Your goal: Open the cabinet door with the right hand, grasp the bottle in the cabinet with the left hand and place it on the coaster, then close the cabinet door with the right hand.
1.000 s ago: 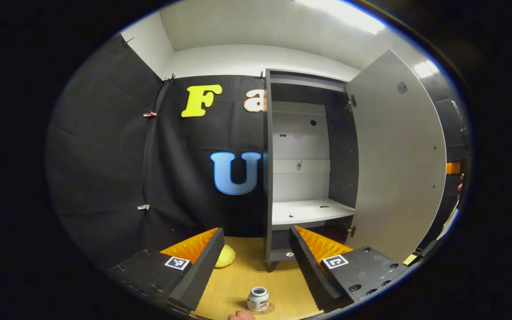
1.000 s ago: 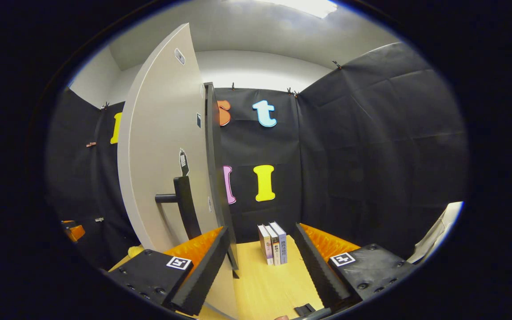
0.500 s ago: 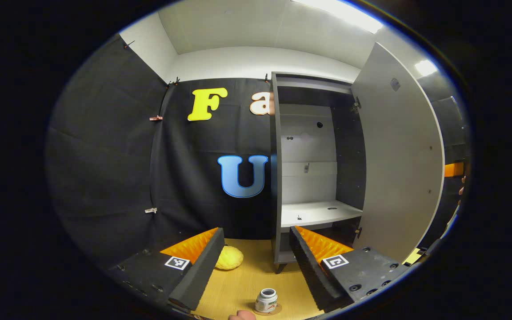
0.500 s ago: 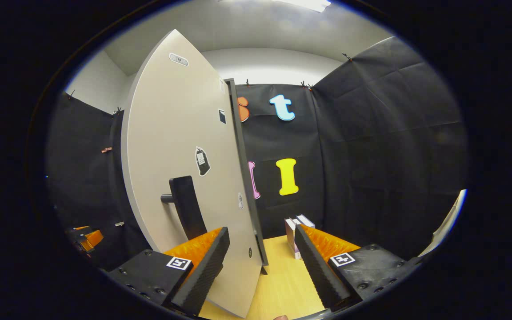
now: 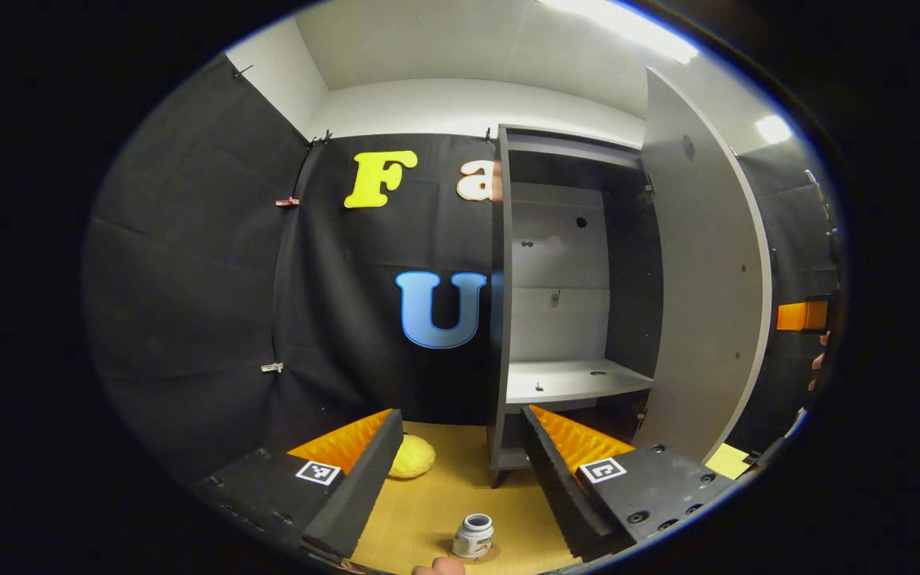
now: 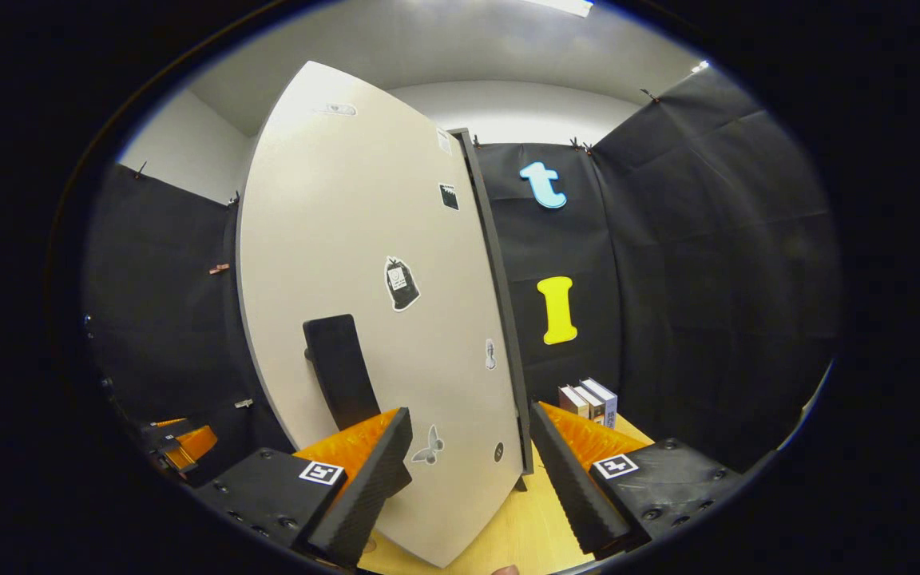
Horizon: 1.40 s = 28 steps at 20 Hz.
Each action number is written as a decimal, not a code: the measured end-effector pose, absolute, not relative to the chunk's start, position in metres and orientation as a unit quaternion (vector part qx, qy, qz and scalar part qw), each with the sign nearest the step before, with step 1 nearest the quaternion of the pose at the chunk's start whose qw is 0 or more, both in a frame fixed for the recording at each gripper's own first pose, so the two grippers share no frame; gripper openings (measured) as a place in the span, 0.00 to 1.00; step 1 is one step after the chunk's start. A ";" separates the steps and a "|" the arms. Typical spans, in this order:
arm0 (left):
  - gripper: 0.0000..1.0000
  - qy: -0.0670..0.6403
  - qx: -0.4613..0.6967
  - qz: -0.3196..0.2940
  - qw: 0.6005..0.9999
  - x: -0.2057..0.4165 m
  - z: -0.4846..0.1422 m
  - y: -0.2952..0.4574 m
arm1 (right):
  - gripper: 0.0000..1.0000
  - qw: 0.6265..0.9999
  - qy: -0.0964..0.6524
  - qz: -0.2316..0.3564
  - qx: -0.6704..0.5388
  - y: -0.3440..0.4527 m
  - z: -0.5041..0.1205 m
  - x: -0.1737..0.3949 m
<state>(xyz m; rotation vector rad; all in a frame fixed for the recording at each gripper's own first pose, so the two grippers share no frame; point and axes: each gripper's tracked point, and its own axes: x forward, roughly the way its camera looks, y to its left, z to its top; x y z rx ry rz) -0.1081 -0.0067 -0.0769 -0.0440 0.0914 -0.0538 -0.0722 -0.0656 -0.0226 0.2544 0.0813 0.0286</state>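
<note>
In the left gripper view a small white bottle [image 5: 473, 536] stands upright on a round coaster [image 5: 492, 552] on the wooden table, low between my open left gripper [image 5: 455, 471] fingers and apart from them. Beyond it the dark cabinet [image 5: 568, 303] stands with a bare white shelf [image 5: 568, 380] and its pale door [image 5: 707, 295] partly open on the right. In the right gripper view the door's outer face [image 6: 380, 303] with its dark handle [image 6: 338, 369] sits right in front of my open right gripper [image 6: 466, 471]; whether a finger touches the door I cannot tell.
A yellow lumpy object [image 5: 412, 458] lies on the table left of the cabinet's foot. Several books [image 6: 589, 401] stand upright at the back right in the right gripper view. The other gripper [image 6: 184, 443] shows low at the left past the door's edge.
The door has swung further toward the cabinet, its outer face turning more squarely to the right gripper. The left gripper stays open and nearly still above the bottle on the coaster.
</note>
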 end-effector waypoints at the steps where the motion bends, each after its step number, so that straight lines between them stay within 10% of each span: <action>1: 0.93 0.046 -0.022 -0.025 0.998 -0.107 -0.077 -0.005 | 0.97 0.991 0.040 0.017 0.127 -0.060 -0.023 -0.070; 28: 0.93 0.048 -0.003 -0.017 0.999 -0.076 -0.077 0.015 | 0.97 0.994 0.043 0.063 0.073 0.028 -0.031 -0.025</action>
